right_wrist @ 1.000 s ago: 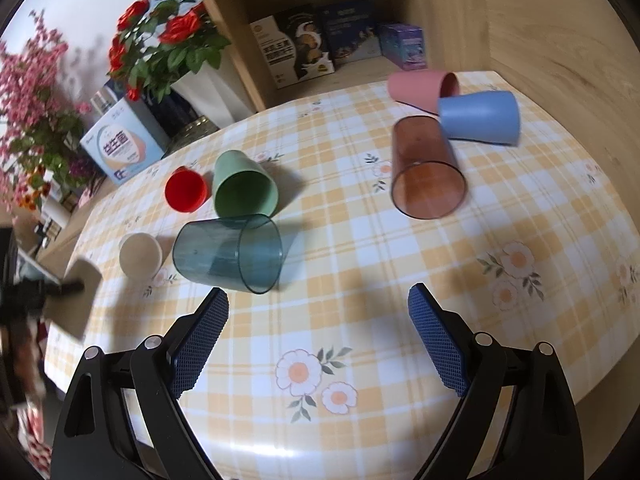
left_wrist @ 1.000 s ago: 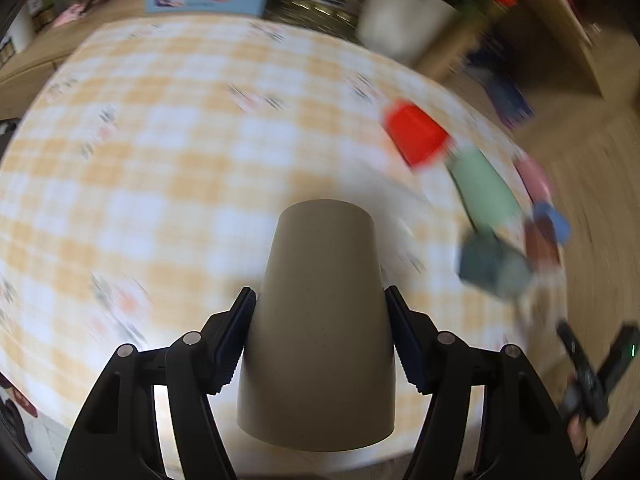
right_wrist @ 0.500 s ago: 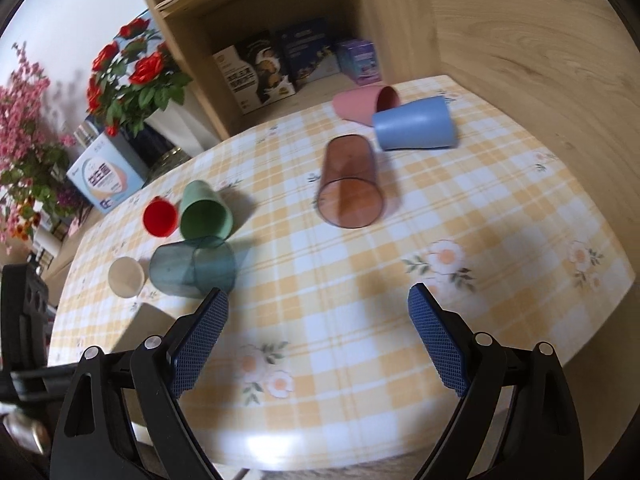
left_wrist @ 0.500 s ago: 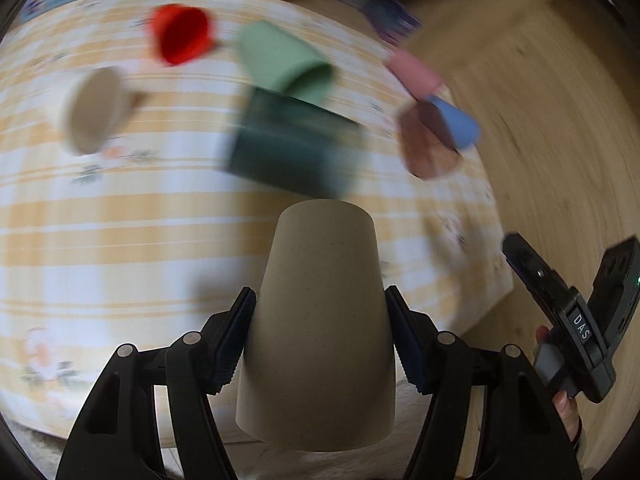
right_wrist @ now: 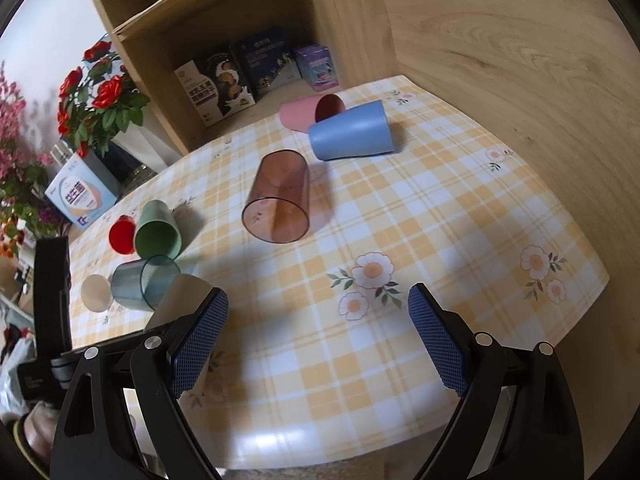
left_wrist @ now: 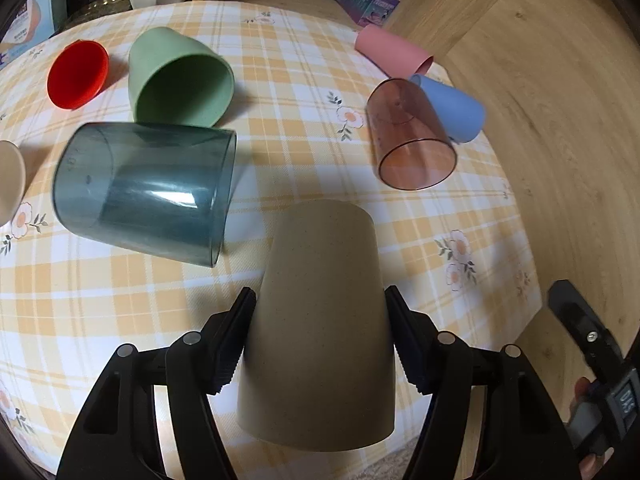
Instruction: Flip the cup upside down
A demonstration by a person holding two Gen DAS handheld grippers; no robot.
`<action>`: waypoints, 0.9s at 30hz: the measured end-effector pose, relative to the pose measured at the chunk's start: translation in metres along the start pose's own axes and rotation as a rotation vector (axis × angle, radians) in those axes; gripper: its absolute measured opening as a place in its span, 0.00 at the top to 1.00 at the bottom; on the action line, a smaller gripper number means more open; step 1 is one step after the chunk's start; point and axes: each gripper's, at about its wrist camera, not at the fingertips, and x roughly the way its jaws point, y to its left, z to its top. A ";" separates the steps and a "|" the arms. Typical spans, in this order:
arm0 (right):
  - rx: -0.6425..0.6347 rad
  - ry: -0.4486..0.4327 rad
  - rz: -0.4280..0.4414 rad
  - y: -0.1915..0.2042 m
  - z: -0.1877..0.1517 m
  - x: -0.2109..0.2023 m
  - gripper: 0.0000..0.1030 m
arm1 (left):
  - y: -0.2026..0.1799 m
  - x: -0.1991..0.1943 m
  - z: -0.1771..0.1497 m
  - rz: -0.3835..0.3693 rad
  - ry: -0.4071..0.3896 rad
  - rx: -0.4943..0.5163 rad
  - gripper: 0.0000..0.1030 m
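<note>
My left gripper (left_wrist: 320,340) is shut on a beige cup (left_wrist: 320,320). The cup's closed base points away from the camera and its wide rim faces me, above the near edge of the checked tablecloth (left_wrist: 280,80). In the right wrist view the beige cup (right_wrist: 180,300) shows at lower left, partly behind my right gripper's left finger. My right gripper (right_wrist: 318,340) is open and empty above the table's near edge. It also shows at the left wrist view's right edge (left_wrist: 592,372).
Cups lie on their sides on the table: dark teal clear (left_wrist: 144,192), green (left_wrist: 180,80), brown clear (left_wrist: 408,136), blue (left_wrist: 452,108), pink (left_wrist: 392,54). A red cup (left_wrist: 76,74) and another beige cup (left_wrist: 8,184) sit at left. Shelf with boxes (right_wrist: 240,80) and flowers (right_wrist: 96,100) behind.
My left gripper has swung with the beige cup from the table's left side to over its near edge, now facing the lying cups. My right gripper has drawn back from the table.
</note>
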 end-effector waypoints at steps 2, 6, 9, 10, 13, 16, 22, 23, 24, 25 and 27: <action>0.004 0.000 -0.003 -0.002 0.001 0.001 0.14 | 0.001 0.003 -0.001 0.004 -0.002 0.005 0.38; 0.011 0.002 -0.005 -0.003 0.001 0.002 0.14 | -0.002 0.002 -0.001 0.013 0.004 0.032 0.38; 0.011 0.003 -0.003 -0.001 0.000 0.000 0.14 | -0.001 0.000 -0.002 0.008 0.002 0.035 0.37; 0.009 0.003 -0.002 -0.001 0.000 -0.001 0.14 | -0.001 -0.001 -0.002 0.002 -0.001 0.036 0.37; -0.003 0.001 -0.005 0.004 -0.001 -0.005 0.14 | 0.001 -0.009 -0.002 -0.027 -0.008 0.029 0.31; -0.014 -0.005 -0.008 0.009 -0.001 -0.011 0.14 | 0.000 -0.020 -0.003 -0.034 -0.027 0.040 0.29; -0.033 -0.006 -0.017 0.023 -0.002 -0.018 0.14 | 0.006 -0.045 -0.005 -0.037 -0.064 0.067 0.26; -0.044 -0.005 -0.023 0.028 -0.003 -0.019 0.14 | 0.009 -0.052 -0.006 -0.029 -0.080 0.076 0.26; -0.053 -0.003 -0.023 0.031 -0.003 -0.019 0.14 | 0.011 -0.056 -0.005 -0.023 -0.089 0.081 0.25; -0.063 0.002 -0.018 0.036 -0.004 -0.019 0.14 | 0.014 -0.062 -0.006 -0.013 -0.106 0.089 0.23; -0.074 0.014 -0.013 0.043 -0.006 -0.018 0.14 | 0.020 -0.073 -0.007 0.004 -0.131 0.101 0.20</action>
